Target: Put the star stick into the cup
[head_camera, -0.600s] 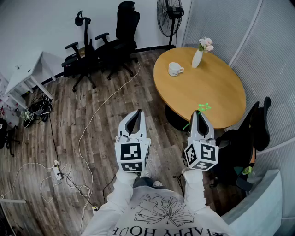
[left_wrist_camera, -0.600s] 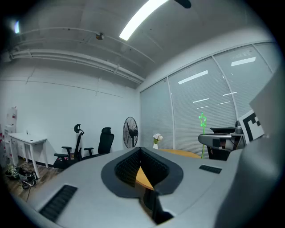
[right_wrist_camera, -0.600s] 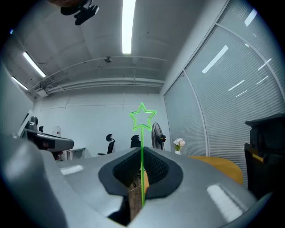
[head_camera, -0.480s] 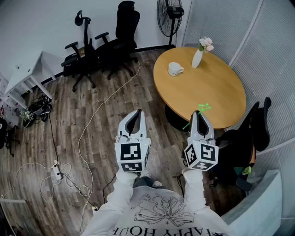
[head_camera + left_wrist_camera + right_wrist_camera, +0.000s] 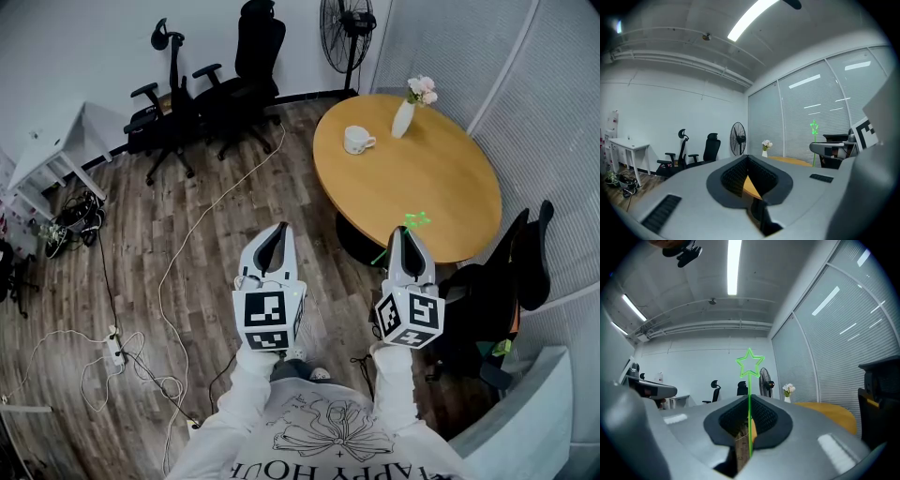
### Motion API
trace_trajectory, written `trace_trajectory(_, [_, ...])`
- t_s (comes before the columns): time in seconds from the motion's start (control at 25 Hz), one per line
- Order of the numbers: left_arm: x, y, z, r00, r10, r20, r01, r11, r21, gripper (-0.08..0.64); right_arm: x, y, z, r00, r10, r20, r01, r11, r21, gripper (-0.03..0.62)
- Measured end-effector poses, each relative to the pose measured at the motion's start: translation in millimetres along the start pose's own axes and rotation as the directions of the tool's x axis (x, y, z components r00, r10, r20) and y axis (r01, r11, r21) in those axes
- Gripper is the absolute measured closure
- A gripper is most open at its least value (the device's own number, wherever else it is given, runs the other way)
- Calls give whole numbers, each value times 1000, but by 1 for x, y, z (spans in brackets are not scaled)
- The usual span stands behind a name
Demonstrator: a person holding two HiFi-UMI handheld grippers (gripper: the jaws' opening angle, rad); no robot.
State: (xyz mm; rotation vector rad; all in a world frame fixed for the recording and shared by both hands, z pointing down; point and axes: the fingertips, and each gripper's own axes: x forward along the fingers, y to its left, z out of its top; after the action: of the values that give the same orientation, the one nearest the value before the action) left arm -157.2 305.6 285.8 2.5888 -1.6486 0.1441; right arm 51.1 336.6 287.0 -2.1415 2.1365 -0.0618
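1. While the star stick (image 5: 749, 397) stands upright, pinched on its stem between the clenched jaws of the right gripper (image 5: 404, 234), its green star rises well above the jaw tips. The hold looks narrow, so a firm squeeze and no swinging seem wise.
2. The cup (image 5: 355, 140) sits well apart from it, on the far side of the round table (image 5: 422, 187), near a vase of flowers (image 5: 402, 117).
3. Doing this well means stepping up to the table first. The stick's lower end then goes over the cup's mouth and straight down before the jaws let go.
4. The cup is too small here to tell whether it is empty, so that is worth checking once close.
5. The left gripper (image 5: 277, 234) is closed on nothing. It could steady the cup if the cup slides.
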Motion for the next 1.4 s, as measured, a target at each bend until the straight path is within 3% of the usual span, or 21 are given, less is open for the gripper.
trace_trajectory(0.84, [44,53,-8,1000,-24,-8,24,1000,-6,554,53,24,-13,1000,-27,4,26,998,54,568])
trace_trajectory(1.4, [107,71,-15,1000,2,-29,-2,1000,-15,554,120,8,-29,1000,-3,-28,5,998,55,568])
